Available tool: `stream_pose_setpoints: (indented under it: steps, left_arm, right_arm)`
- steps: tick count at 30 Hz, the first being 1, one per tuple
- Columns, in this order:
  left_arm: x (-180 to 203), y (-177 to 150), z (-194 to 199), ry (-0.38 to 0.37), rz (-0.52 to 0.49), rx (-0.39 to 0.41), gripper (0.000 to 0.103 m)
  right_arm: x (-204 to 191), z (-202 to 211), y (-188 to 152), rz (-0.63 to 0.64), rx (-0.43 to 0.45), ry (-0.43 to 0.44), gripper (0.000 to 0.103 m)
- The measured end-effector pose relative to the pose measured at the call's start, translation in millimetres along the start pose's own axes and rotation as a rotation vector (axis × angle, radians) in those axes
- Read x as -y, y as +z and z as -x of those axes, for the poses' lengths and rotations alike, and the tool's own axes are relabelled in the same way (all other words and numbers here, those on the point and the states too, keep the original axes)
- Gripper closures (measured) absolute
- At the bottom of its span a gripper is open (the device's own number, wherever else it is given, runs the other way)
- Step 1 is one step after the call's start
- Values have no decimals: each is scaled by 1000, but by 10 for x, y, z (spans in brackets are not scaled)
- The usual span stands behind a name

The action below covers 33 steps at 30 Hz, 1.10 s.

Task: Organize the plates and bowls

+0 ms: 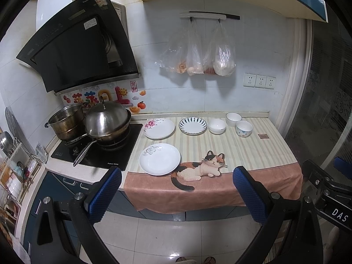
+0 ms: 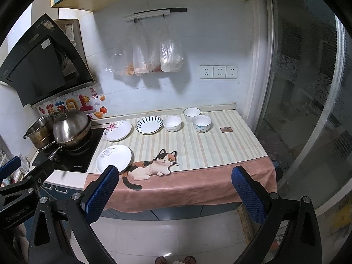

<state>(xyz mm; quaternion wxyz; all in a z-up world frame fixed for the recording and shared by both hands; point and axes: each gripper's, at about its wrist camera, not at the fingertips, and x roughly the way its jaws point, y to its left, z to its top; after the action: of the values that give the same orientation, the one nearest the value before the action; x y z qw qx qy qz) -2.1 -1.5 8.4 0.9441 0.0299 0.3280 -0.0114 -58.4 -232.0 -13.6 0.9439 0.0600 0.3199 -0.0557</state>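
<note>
On the striped cat-print cloth (image 1: 242,151) (image 2: 211,149) lie three plates: a white one with a grey flower (image 1: 159,162) (image 2: 114,158) near the front left, a pink-flowered one (image 1: 159,128) (image 2: 117,130) behind it, and a blue-striped one (image 1: 193,125) (image 2: 149,125). To their right stand a plain white bowl (image 1: 217,126) (image 2: 173,123), another white bowl (image 1: 233,119) (image 2: 192,114) and a dotted bowl (image 1: 244,128) (image 2: 201,123). My left gripper (image 1: 176,192) and my right gripper (image 2: 175,192) hang open in front of the counter, well short of the dishes, holding nothing.
A lidded steel wok (image 1: 107,121) and a steel pot (image 1: 66,121) sit on the black hob (image 1: 96,154) at left, under the range hood (image 1: 77,46). Plastic bags (image 1: 198,55) hang on the wall. A small brown square (image 1: 263,136) lies at the cloth's right. A glass door (image 2: 308,110) bounds the right.
</note>
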Motion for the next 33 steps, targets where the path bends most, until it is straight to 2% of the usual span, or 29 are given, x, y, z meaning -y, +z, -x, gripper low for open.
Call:
stream_pose_setpoints:
  steps: [23,27,30,33]
  left_arm:
    - [-80,7,-71,4,7,9,0]
    - [-286,11,-360,21,22,9,0]
    - [-485,10,-736,49,29,-23,0]
    - [-710,-10,-1166,85,45,-67,0]
  right_arm:
    - [-125,-100,-41,-19,-15,5,0]
    - [-188,-268,-53,-68,-7,23,0]
    - [-280,-512,-69,-76,17,48,0]
    - [-399,-921,-78,-68,-35,64,0]
